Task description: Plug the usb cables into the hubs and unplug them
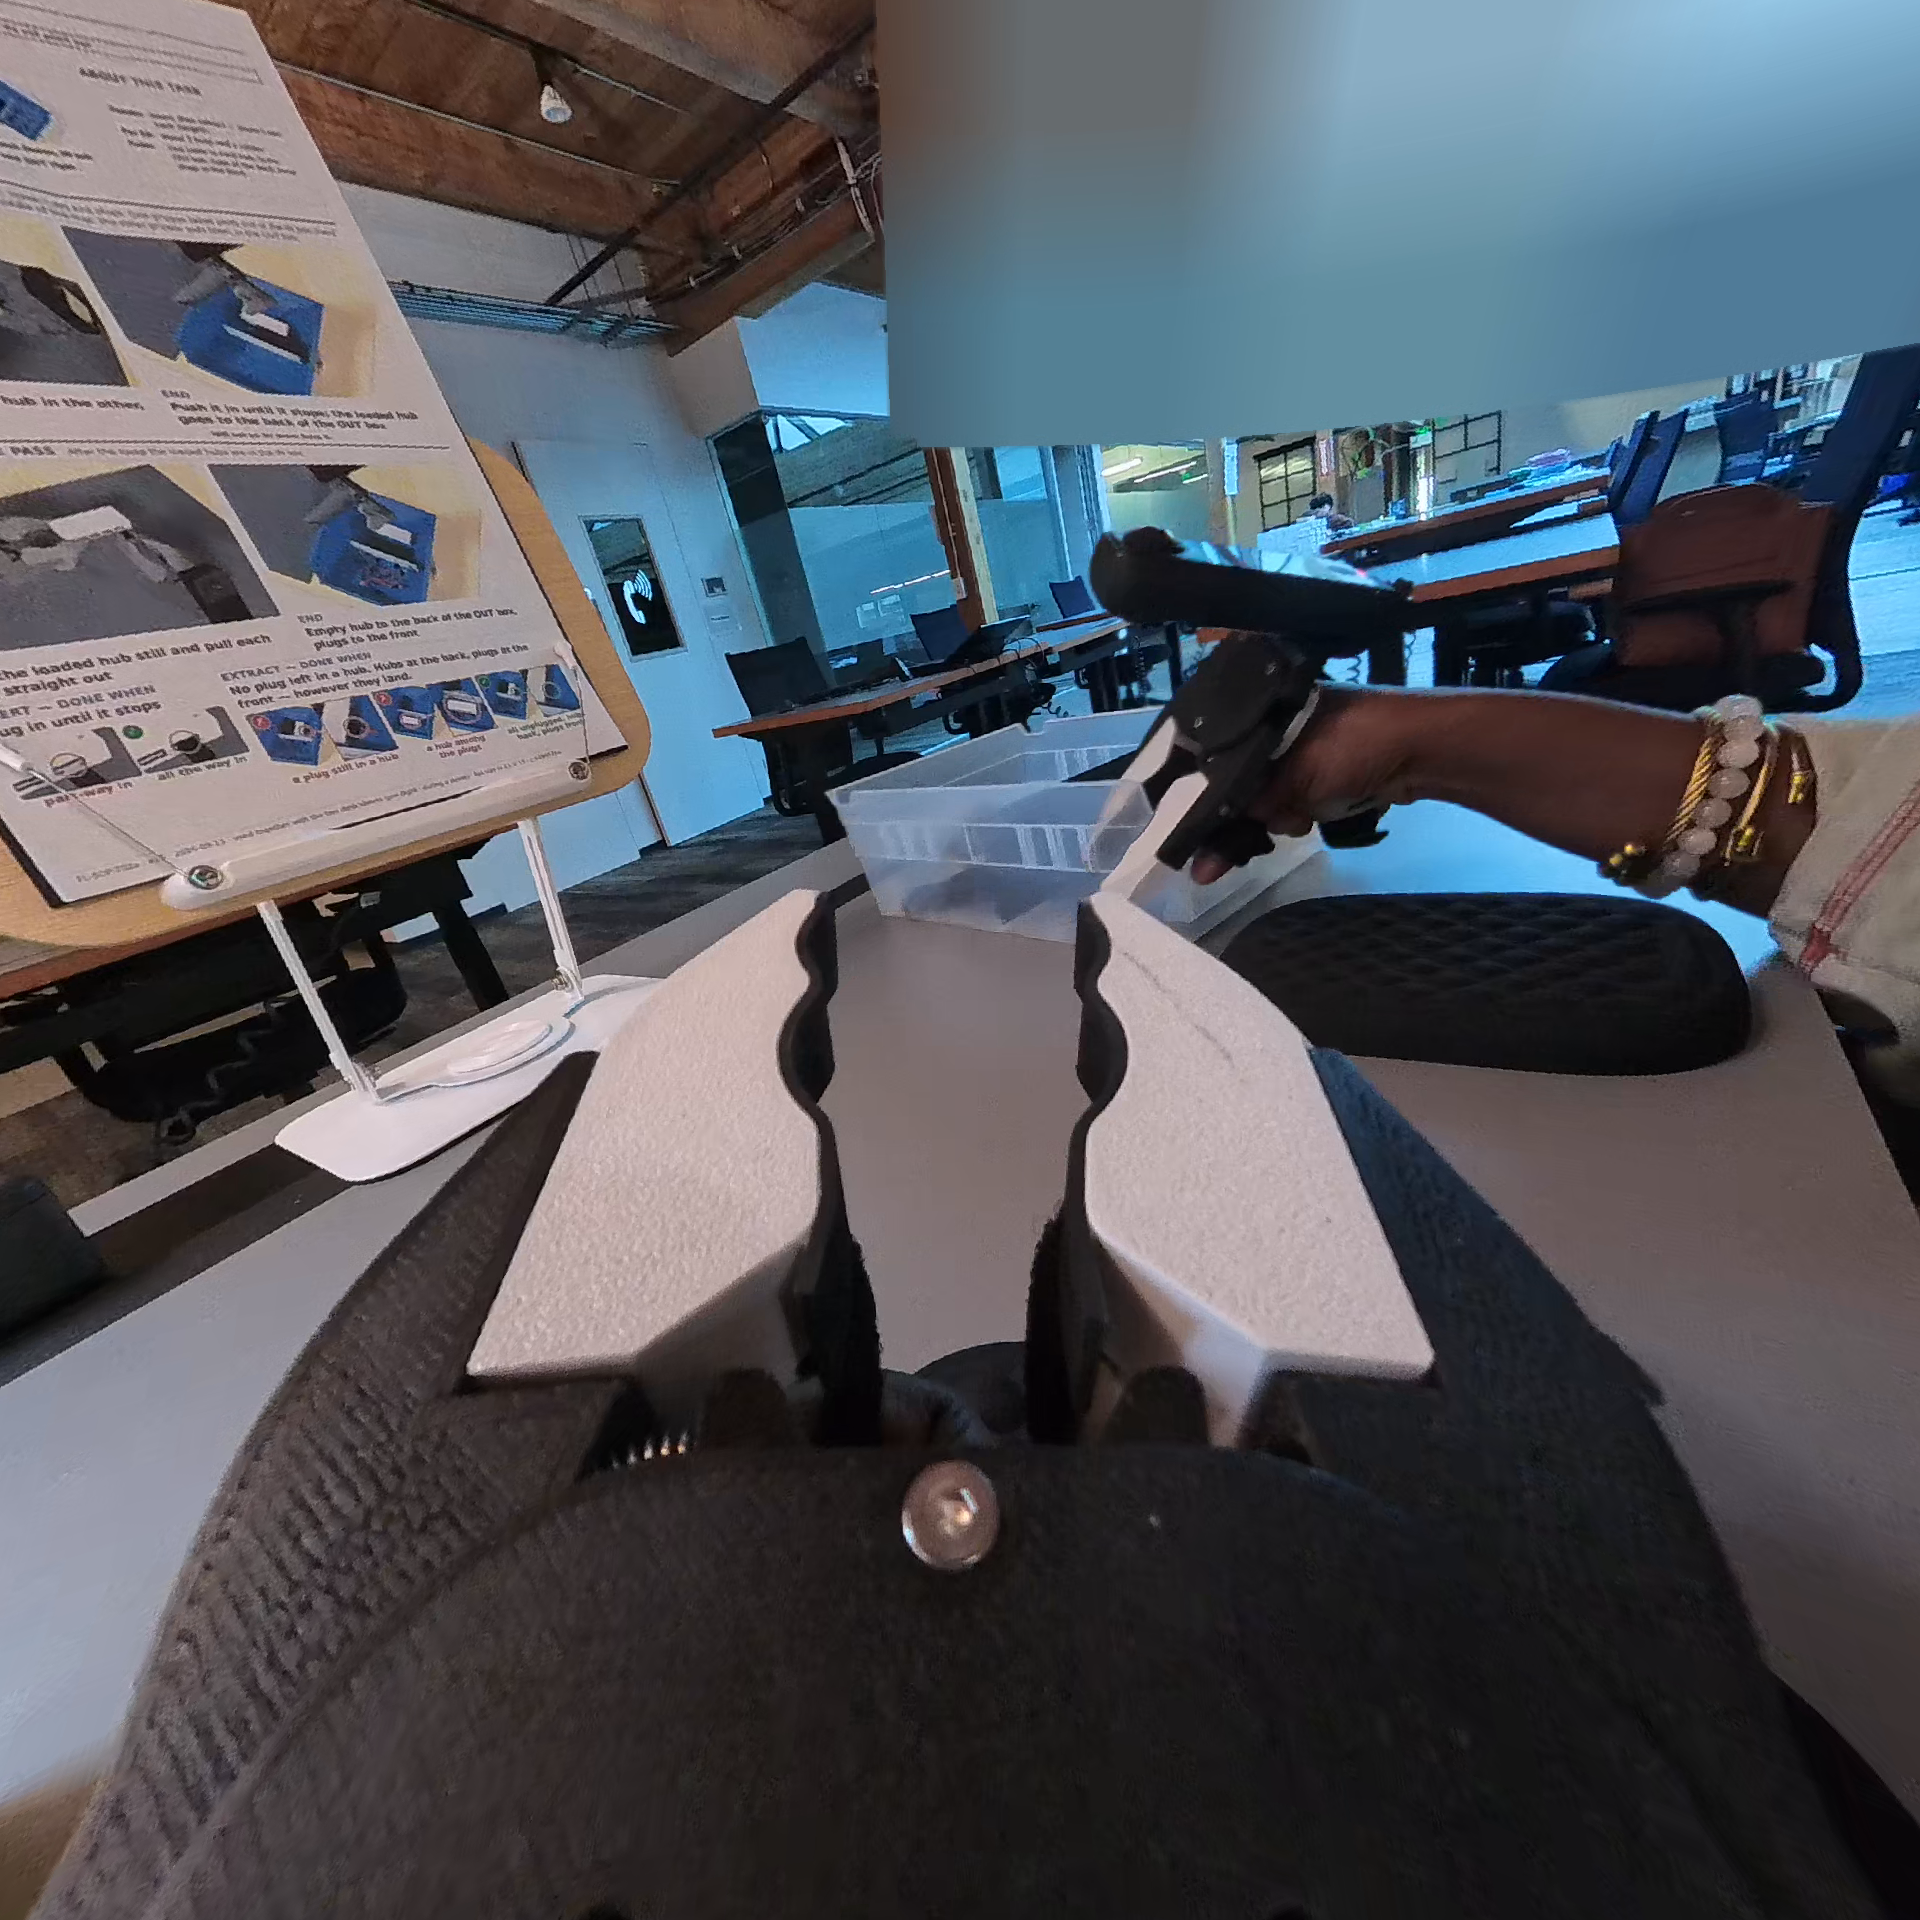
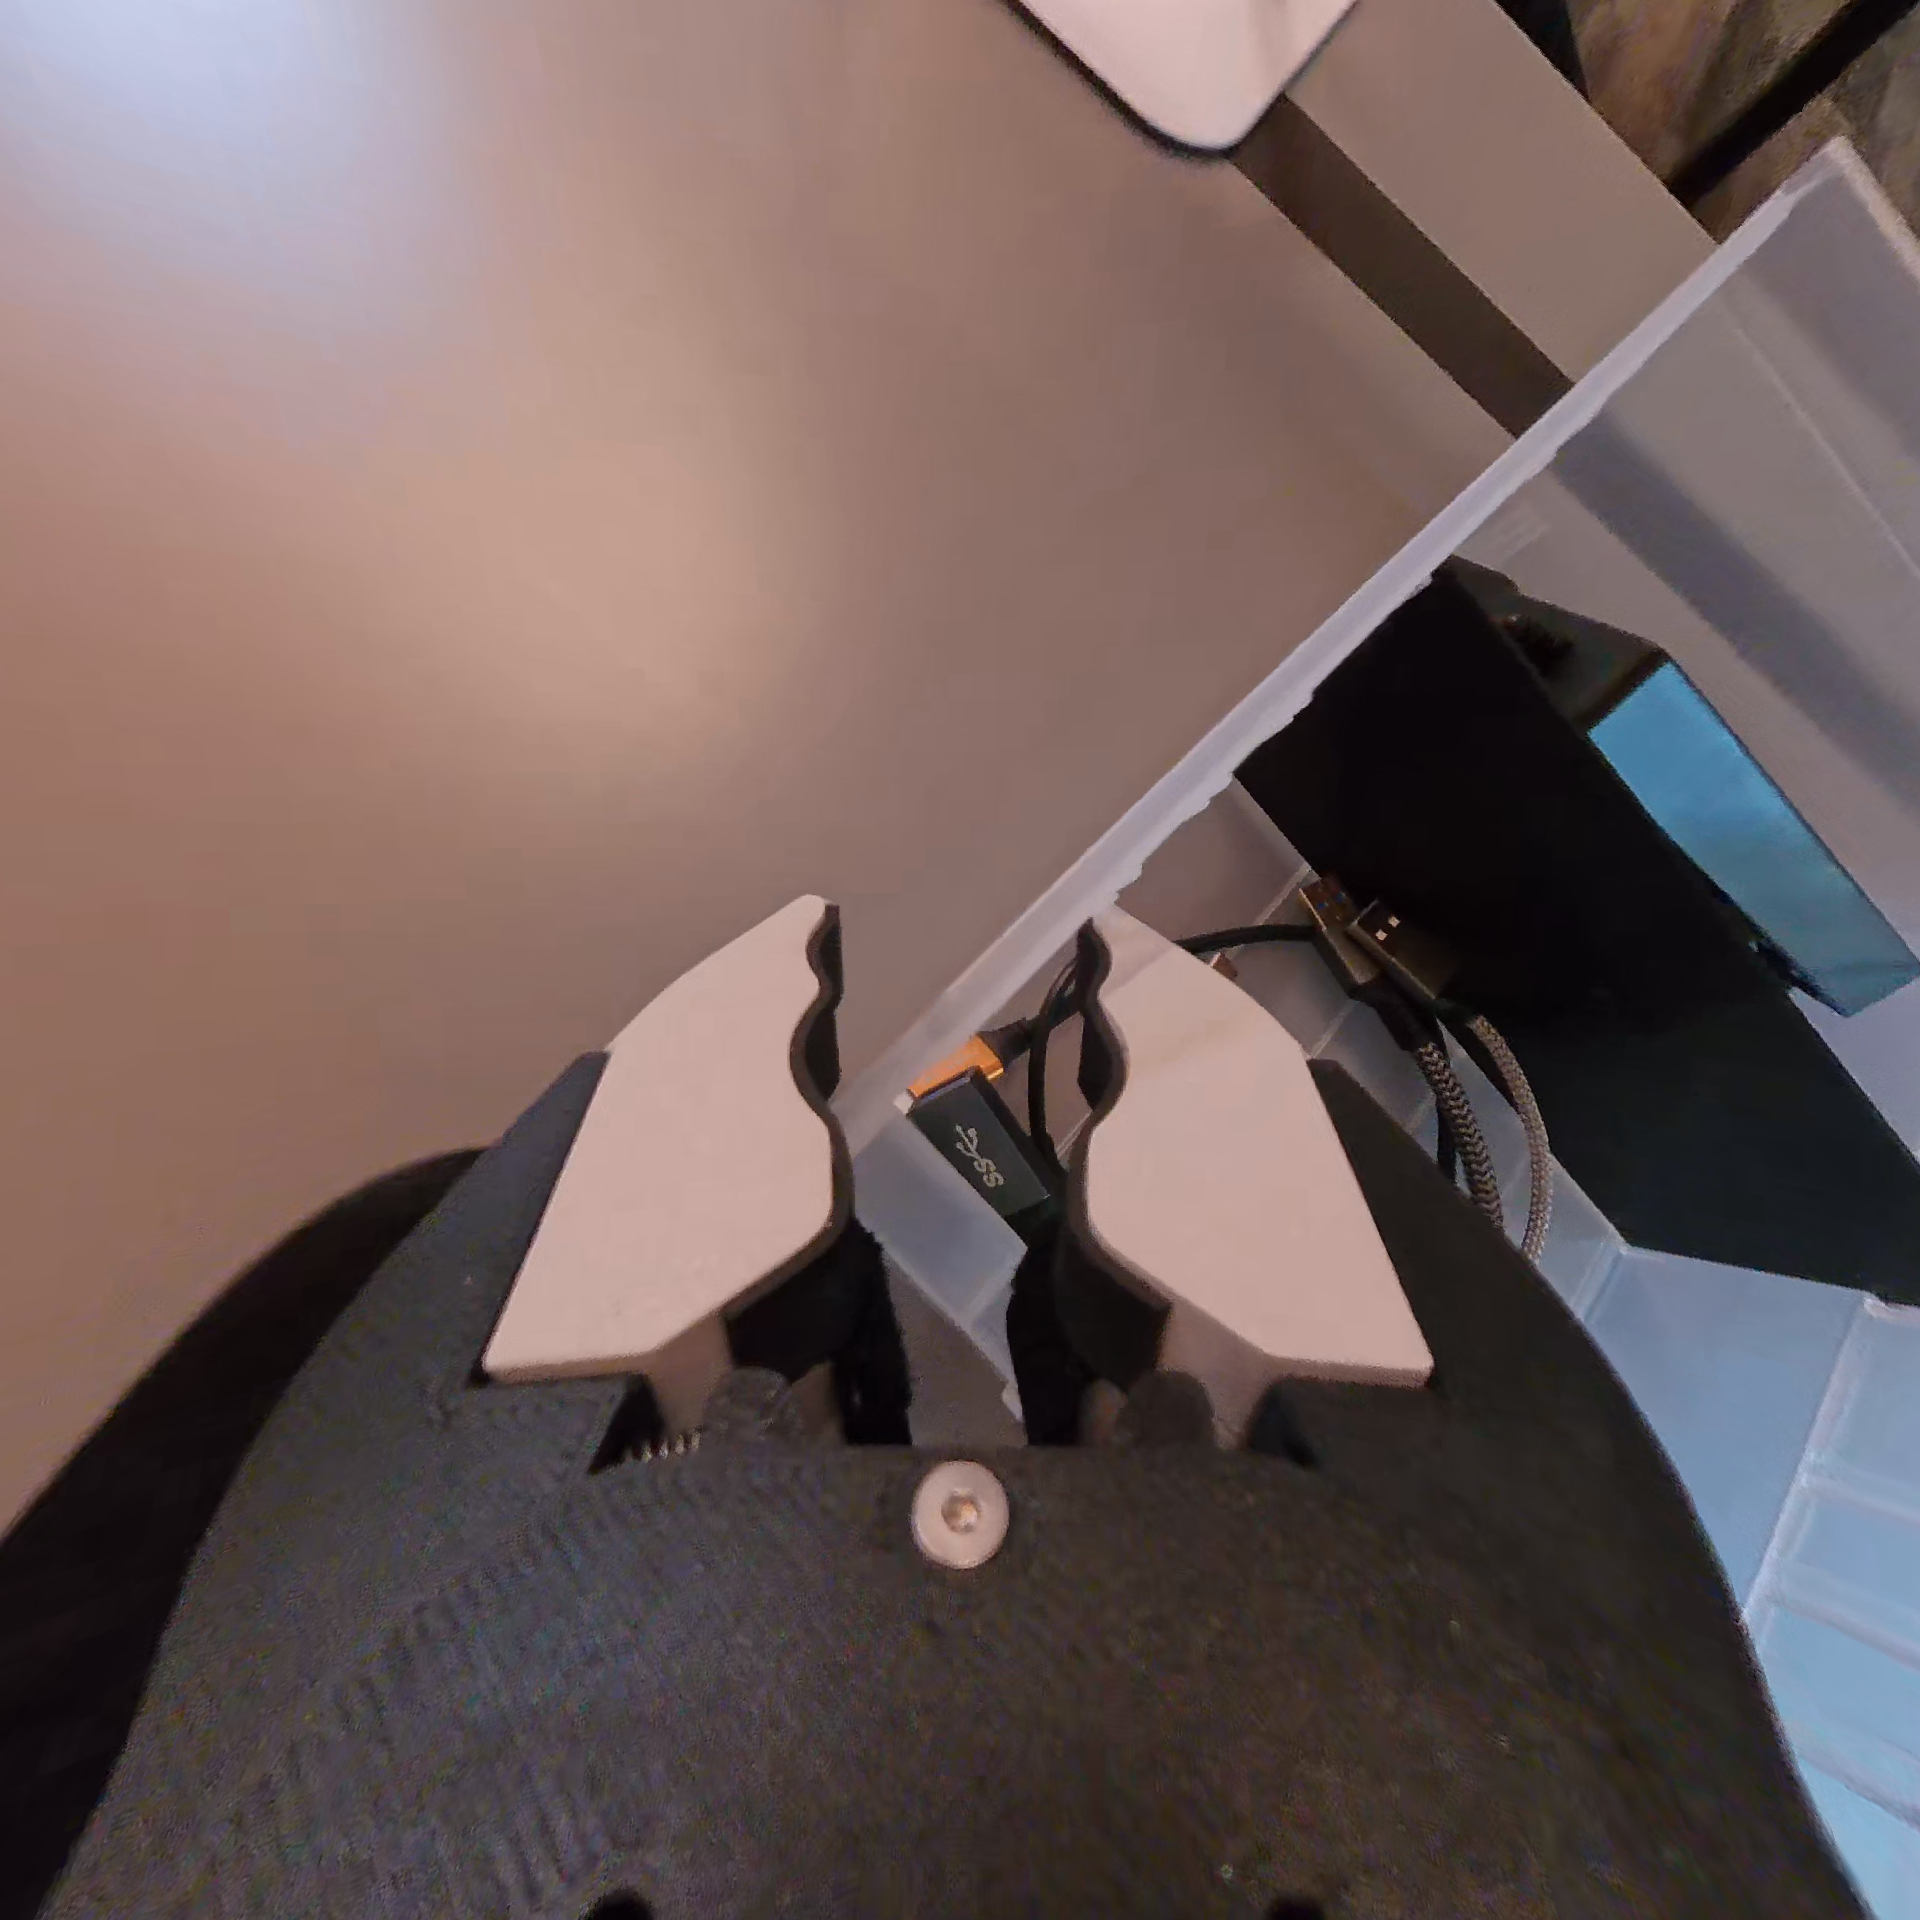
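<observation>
A wide grey desk [image 1: 1558, 1299] lies bare under the left gripper [image 1: 951, 925], whose jaws gape with nothing between them. The right gripper [image 2: 961, 935], also parted and holding nothing, hangs over the near wall of a clear plastic bin [image 2: 1351, 665] (set at the desk's far edge). Inside sit a black hub [image 2: 1475, 810] and loose USB cables [image 2: 1371, 935], one plug just below the fingertips.
</observation>
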A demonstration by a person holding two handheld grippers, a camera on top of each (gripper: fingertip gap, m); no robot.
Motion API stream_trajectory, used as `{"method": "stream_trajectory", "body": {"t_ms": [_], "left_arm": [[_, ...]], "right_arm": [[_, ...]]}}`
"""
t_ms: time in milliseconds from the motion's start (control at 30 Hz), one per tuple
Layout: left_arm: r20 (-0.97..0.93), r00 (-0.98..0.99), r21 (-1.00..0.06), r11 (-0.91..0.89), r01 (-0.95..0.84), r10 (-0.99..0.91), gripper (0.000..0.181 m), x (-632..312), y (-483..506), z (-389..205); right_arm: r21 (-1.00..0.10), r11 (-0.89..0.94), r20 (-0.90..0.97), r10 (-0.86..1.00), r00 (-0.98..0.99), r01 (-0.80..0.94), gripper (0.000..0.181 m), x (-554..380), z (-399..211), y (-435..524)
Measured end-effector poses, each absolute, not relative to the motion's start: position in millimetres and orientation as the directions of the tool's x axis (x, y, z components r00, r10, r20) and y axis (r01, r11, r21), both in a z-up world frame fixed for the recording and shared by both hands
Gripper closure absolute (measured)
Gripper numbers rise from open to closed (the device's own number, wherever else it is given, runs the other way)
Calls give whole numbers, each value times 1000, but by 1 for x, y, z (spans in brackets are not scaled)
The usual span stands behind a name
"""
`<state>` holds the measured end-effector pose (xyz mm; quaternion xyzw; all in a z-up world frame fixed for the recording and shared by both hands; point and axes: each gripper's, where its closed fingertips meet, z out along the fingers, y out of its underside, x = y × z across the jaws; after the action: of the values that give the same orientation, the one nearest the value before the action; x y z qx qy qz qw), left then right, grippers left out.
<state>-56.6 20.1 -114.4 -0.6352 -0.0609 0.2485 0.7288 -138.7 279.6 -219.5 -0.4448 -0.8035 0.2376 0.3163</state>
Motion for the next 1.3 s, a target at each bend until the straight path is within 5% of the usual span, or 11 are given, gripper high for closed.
{"method": "stream_trajectory", "body": {"t_ms": [500,767,933,1067,1300], "left_arm": [[-218,868,-952,100,-291,447,138,-56,16,-109],[-198,835,-937,150,-315,514,137,-28,-36,-34],[-265,570,-925,-38,-378,778,137,-34,-137,-10],[-240,188,-964,-210,-166,952,137,-55,-260,-43],[-55,2,-987,-55,148,998,124,-58,-364,-127]], "right_arm": [[-737,511,256,817,-517,441,130,-152,-218,154],[-774,552,238,708,-665,311,120,-143,-217,52],[-769,581,263,666,-698,265,122,-146,-216,3],[-771,592,273,640,-718,234,122,-150,-216,-25],[-757,631,313,578,-753,169,119,-162,-218,-62]]}}
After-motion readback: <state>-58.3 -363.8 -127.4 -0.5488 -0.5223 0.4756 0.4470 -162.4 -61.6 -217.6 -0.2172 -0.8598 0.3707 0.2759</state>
